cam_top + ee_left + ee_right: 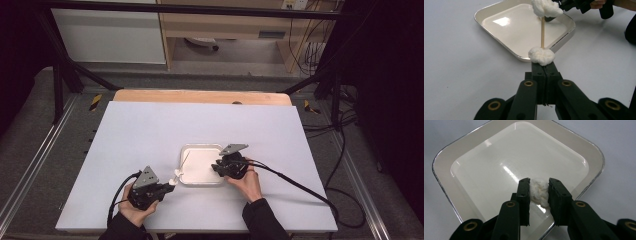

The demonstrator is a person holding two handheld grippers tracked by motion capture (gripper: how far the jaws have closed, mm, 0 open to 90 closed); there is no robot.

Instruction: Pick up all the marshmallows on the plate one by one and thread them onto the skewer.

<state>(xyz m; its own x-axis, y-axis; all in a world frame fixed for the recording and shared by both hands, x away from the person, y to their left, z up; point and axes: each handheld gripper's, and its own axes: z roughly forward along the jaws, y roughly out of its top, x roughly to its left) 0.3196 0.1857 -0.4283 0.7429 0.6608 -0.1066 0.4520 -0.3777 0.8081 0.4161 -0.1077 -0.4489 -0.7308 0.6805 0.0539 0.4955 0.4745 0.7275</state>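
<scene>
A white square tray (200,146) lies in the middle of the table. My left gripper (169,186) sits at its near left corner, shut on a thin wooden skewer (542,32) that points out over the tray (499,41). A white fluffy lump (541,56) sits on the skewer right at the jaw tips (543,64). My right gripper (216,167) reaches in over the tray's right side, its pads pressing on a second white lump (539,191) above the tray floor (486,170). From the left gripper view that lump (546,7) lies at the skewer's far tip; whether it is on the skewer I cannot tell.
A white sheet (150,130) covers the table, with a wooden strip (200,96) along its far edge. Black frame bars (65,70) stand at the back corners. The right gripper's cable (300,185) trails across the table to the right, and more cables lie on the floor there.
</scene>
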